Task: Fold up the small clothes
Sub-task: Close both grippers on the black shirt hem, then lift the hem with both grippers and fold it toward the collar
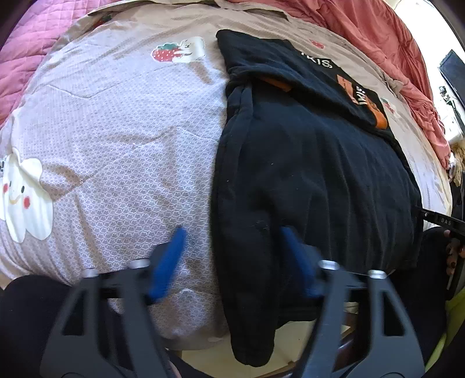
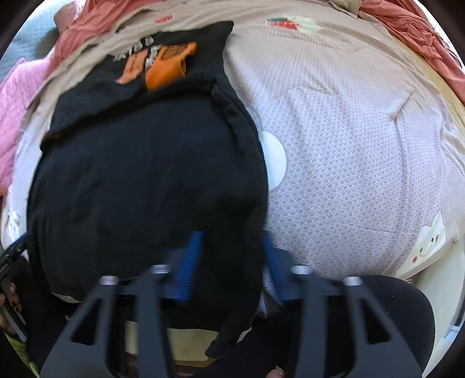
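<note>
A black sweatshirt (image 1: 305, 162) (image 2: 145, 174) with orange and white print lies flat on a patterned bedspread (image 1: 130, 130) (image 2: 348, 145), its near end hanging over the bed's edge. My left gripper (image 1: 232, 229) points down at the garment's left side. One blue finger (image 1: 171, 258) rests on the bedspread and the other (image 1: 293, 253) on the black cloth, with the garment's edge loose in the wide gap. My right gripper (image 2: 231, 232) straddles the right edge. Its fingers (image 2: 190, 261) stand closer together, with black cloth lying flat between them.
A pink quilt (image 1: 23, 58) and a salmon blanket (image 1: 377, 35) (image 2: 412, 26) are bunched along the bed's far side. The bed's pale front edge (image 1: 305, 340) shows below the hanging cloth. A person's dark-clothed lap (image 1: 26, 319) (image 2: 401, 314) is close beneath both grippers.
</note>
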`<control>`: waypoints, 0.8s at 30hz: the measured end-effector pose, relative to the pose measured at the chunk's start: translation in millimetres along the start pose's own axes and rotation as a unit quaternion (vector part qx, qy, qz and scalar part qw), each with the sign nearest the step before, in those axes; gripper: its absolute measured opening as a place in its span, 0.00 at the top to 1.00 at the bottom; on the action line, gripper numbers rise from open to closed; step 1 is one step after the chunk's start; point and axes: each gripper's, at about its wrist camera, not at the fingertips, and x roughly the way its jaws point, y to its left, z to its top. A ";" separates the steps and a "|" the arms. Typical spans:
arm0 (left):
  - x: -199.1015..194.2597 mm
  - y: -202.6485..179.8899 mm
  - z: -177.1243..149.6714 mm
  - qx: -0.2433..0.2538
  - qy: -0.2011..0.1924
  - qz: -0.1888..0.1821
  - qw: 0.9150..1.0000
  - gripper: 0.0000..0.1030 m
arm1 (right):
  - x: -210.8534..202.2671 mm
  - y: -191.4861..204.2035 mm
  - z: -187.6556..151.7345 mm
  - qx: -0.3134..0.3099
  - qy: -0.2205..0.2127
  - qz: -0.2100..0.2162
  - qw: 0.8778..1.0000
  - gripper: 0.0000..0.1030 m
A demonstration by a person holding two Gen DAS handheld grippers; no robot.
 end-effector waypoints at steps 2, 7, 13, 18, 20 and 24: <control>-1.7 -0.2 -1.5 0.002 0.000 -0.002 1.000 0.77 | -4.2 -4.2 0.0 0.007 -0.009 0.011 1.000 0.84; 2.3 -0.7 -3.2 0.002 0.017 -0.008 1.000 0.70 | 0.6 -12.0 -0.7 0.017 0.009 0.020 1.000 0.77; 9.7 -3.0 -6.1 -0.001 0.034 -0.017 0.999 0.59 | 11.9 -6.7 2.2 0.011 0.030 0.018 0.999 0.70; 5.8 -6.7 -6.3 0.002 0.026 -0.013 1.000 0.90 | 7.6 -9.6 1.7 0.022 0.019 0.038 0.999 0.87; -0.5 -4.5 -6.2 -0.005 0.018 -0.020 1.000 0.96 | 0.7 -11.6 1.8 0.026 0.003 0.052 0.998 0.89; -20.7 -2.4 -2.4 -0.018 -0.011 -0.053 0.998 0.96 | -20.8 -21.7 1.2 0.037 -0.044 0.113 0.992 0.90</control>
